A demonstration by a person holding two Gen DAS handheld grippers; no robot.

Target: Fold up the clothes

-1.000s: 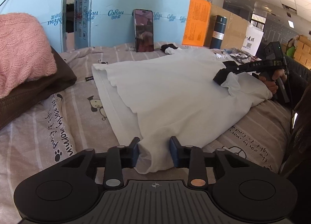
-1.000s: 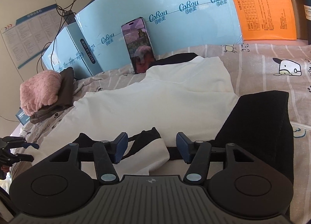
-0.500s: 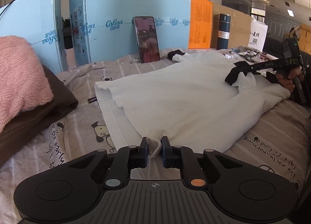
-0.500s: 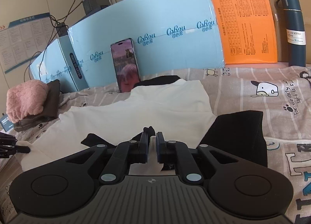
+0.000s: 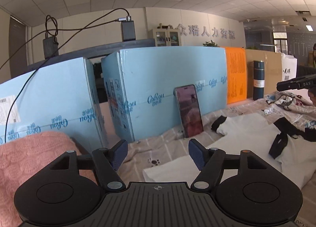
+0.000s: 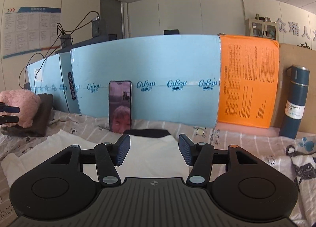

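Observation:
A white shirt with black collar and cuffs lies flat on the striped bedsheet; it also shows in the right wrist view as the white shirt. My left gripper is raised above the bed, its jaws opening, with nothing between them. My right gripper hovers over the shirt near the black collar, jaws opening and empty. The right gripper shows at the far right of the left wrist view, and the left gripper at the far left of the right wrist view.
A pink knit garment on a brown one is stacked at the left. A phone leans on blue boxes behind the bed. An orange sheet, a dark flask and a patterned cloth are at the right.
Both grippers were shut on pinched shirt fabric half a second ago; they have let go, opened and risen, and the views now tilt up toward the boxes and ceiling.

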